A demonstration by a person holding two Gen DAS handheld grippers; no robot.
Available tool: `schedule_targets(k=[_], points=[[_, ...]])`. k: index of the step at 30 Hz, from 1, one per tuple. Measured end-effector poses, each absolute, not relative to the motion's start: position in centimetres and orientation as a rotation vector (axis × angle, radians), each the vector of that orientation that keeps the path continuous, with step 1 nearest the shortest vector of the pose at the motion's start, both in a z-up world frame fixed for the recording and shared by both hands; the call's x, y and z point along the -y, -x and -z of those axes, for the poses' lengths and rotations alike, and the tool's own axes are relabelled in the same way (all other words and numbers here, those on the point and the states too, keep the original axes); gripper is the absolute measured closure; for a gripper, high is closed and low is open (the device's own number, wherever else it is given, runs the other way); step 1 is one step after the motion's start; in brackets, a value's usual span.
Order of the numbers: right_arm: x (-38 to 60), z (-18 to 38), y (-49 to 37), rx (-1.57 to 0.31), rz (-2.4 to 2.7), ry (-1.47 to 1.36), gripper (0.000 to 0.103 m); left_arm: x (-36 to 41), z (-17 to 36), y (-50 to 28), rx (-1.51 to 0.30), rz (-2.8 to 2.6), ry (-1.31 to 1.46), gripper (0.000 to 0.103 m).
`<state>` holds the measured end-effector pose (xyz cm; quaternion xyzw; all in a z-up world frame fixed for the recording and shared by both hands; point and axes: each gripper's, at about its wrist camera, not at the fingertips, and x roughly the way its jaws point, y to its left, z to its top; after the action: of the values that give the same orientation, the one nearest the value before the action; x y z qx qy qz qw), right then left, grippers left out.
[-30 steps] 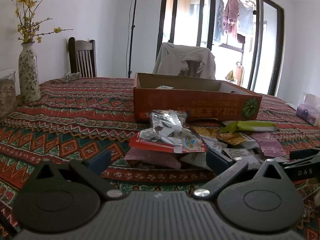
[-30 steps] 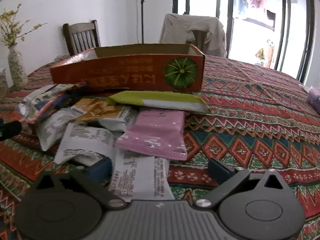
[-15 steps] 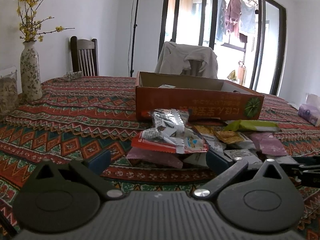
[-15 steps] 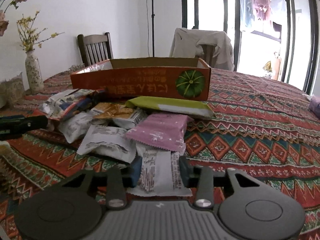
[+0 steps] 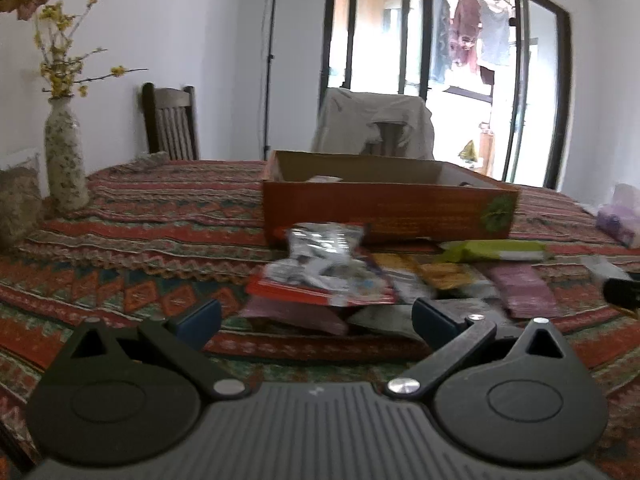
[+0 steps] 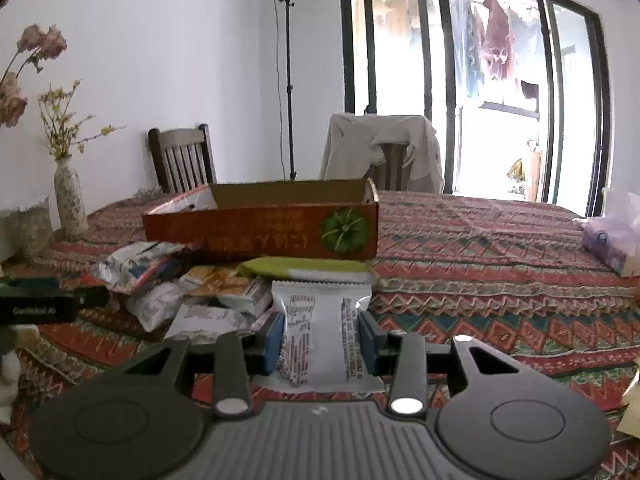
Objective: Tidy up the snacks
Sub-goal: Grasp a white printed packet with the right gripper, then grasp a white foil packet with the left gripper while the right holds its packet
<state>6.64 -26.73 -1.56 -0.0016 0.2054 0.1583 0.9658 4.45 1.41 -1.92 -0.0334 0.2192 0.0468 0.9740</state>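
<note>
The right gripper [image 6: 320, 338] clamps a white snack packet [image 6: 320, 344], held above the patterned tablecloth [image 6: 480, 248], near the snack pile [image 6: 192, 288] and cardboard box [image 6: 260, 232]. The left gripper [image 5: 316, 318] is spread wide, holding nothing.

The snack pile [image 5: 332, 280] is motion-blurred — the box's [image 5: 384, 212] contents mostly hidden behind its wall.

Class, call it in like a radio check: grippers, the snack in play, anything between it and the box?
Right gripper shut on white snack packet. Left gripper open, facing the snack pile. Green packet lies between the held packet and the orange box.
</note>
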Motion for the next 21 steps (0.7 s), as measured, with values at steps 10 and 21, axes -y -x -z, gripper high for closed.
schedule_targets(k=[10, 21], points=[[29.4, 2.4, -7.2, -0.405, -0.295, -0.062, 0.064, 4.3, 1.5, -4.8, -0.465, 0.003, -0.011, 0.0], [31.9, 3.7, -8.1, -0.409, -0.275, -0.11, 0.064, 9.6, 2.5, -7.6, -0.549, 0.044, -0.07, 0.001]])
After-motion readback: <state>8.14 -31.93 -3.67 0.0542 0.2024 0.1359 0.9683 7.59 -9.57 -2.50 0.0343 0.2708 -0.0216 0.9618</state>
